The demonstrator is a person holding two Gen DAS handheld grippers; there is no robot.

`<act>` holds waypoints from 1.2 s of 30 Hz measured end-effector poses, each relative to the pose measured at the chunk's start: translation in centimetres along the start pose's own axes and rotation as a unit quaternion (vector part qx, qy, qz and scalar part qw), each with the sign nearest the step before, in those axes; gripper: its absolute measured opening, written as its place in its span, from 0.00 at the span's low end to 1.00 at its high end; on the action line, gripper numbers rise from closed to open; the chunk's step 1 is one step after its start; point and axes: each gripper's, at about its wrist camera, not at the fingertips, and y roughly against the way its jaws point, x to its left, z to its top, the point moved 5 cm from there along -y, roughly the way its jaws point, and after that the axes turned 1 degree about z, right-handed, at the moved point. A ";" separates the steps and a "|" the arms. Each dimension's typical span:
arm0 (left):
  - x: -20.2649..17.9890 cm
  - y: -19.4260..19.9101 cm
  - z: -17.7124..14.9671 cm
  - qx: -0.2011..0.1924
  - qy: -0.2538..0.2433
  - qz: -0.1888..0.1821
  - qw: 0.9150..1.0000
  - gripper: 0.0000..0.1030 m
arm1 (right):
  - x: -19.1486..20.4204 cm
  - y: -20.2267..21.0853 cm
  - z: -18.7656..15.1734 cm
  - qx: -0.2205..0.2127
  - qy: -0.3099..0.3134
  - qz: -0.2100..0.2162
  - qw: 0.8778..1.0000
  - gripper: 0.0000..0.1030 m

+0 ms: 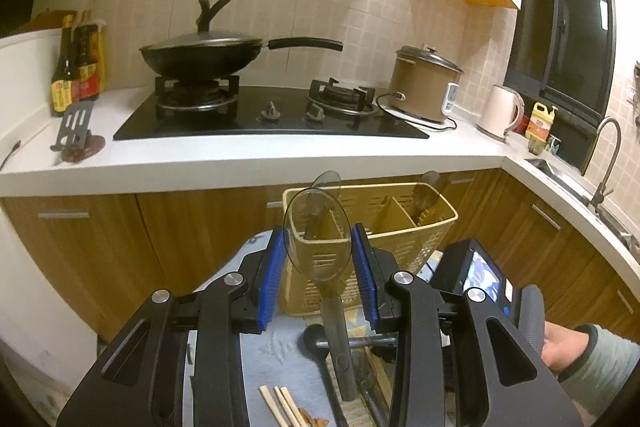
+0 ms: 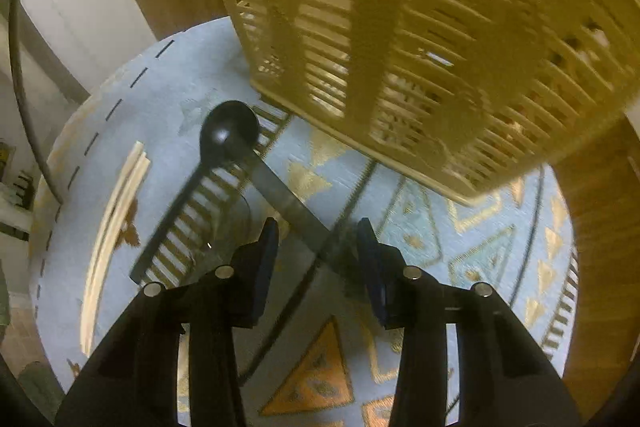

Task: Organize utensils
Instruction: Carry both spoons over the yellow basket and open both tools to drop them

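Item: translucent grey spoon [image 1: 318,231], bowl uppermost, standing between the blue pads of the left gripper [image 1: 319,259], directly in front of the yellow slatted caddy [image 1: 424,227]. The pads stood apart from the bowl; whether anything gripped the handle could not be told. Right gripper [image 2: 318,247]: wide, empty, over the black spoon [image 2: 228,133] beside the caddy. Judged light, stiff, slick plastic; best gripped along the flat handle.

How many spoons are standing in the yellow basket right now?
2. One clear spoon stands in the left compartment of the yellow basket; one darker spoon stands in the right compartment. Shorter utensils may be hidden below the rim.
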 end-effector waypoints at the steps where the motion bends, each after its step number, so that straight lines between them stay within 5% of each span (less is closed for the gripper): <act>1: 0.1 -0.1 -0.1 0.002 0.001 0.000 1.000 0.31 | 0.2 -0.2 0.3 0.002 0.002 0.004 1.000 0.36; 8: 0.6 -0.7 -0.3 0.006 0.008 0.002 1.000 0.31 | 0.7 -0.6 1.7 0.026 -0.001 0.030 0.999 0.11; 17: 0.4 -0.7 -0.4 0.009 0.012 -0.003 1.000 0.31 | 0.1 4.2 -1.6 -0.040 -0.045 0.066 0.996 0.09; 26: -0.4 0.2 2.3 -0.024 0.005 -0.002 1.000 0.31 | -0.3 15.7 -1.4 -0.213 -0.064 0.090 0.971 0.09; 36: -2.2 0.0 8.5 -0.082 -0.034 0.023 0.996 0.31 | -3.6 21.8 5.1 -0.350 -0.113 -0.007 0.930 0.09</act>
